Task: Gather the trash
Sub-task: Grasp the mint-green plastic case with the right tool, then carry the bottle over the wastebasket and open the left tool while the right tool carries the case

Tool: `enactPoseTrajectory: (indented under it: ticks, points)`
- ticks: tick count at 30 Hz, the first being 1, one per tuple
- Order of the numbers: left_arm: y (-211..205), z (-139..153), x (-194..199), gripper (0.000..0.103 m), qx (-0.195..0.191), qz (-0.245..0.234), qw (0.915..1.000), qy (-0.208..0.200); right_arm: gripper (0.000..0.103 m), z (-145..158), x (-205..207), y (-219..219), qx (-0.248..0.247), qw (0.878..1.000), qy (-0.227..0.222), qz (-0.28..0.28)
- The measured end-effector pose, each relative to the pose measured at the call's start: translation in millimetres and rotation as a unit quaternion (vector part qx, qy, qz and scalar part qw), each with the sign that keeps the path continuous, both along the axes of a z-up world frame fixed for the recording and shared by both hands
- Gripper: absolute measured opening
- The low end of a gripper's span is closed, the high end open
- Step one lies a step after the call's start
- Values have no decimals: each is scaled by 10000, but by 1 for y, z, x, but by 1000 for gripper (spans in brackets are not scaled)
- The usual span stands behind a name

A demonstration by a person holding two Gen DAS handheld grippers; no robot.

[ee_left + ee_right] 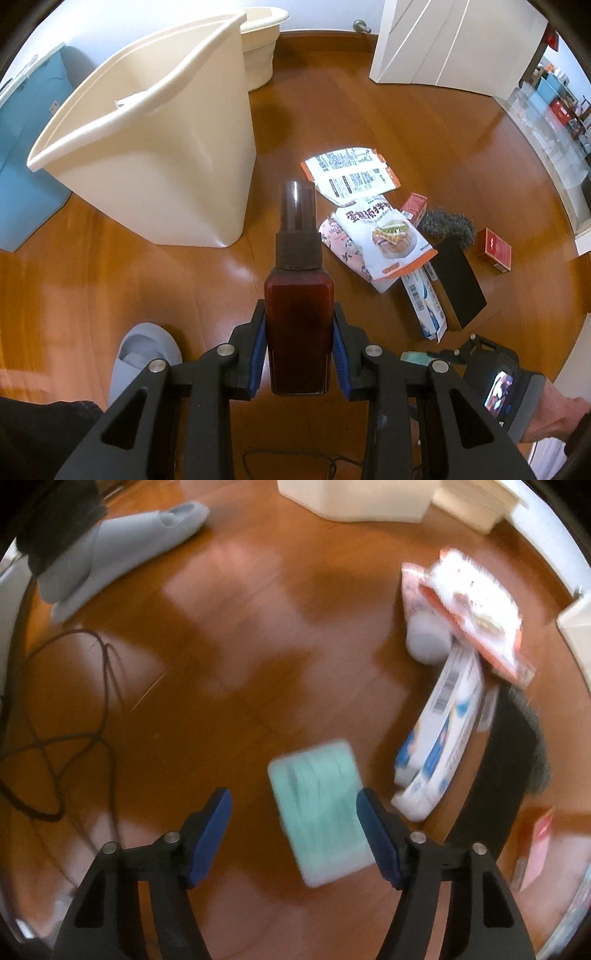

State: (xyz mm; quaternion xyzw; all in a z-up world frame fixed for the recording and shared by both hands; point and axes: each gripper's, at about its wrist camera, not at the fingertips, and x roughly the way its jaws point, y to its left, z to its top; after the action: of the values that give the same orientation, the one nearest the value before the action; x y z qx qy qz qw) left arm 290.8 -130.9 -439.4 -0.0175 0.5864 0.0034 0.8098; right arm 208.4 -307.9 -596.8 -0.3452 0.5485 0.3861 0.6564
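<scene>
A dark red spray bottle stands clamped between the blue pads of the left tongs, held above the wooden floor and aimed steeply down, near the cream bin. Just beyond lies a heap of wrappers. The right tongs point straight down with jaws wide apart, a pale green packet on the floor between them; contact cannot be told through the blur.

Grey slipper, black cable
</scene>
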Motion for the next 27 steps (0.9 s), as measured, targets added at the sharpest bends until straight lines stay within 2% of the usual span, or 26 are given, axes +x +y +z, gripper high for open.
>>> enactPoseTrajectory:
  ticks: [3,8,12,14,19,23,27]
  points:
    - [3,-3,-1,30,-26,25,10000,61,70,-10,6,2,-139,9998,98,67]
    - [7,-1,0,30,-27,81,10000,18,57,-23,6,2,-320,9992,202,150]
    - [6,4,1,30,-6,83,10000,-46,56,-22,8,-2,-290,9991,289,-107]
    - [6,11,3,30,-21,74,9999,-90,56,-17,11,-8,-154,9981,418,-426]
    - [12,46,12,30,-57,115,9992,-389,56,39,24,-26,358,9895,447,-1328]
    - [29,94,30,30,-50,243,9961,-844,56,105,24,-34,642,9832,166,-1702]
    - [65,136,60,30,180,536,9907,-1239,56,179,20,-34,927,9759,-249,-1958]
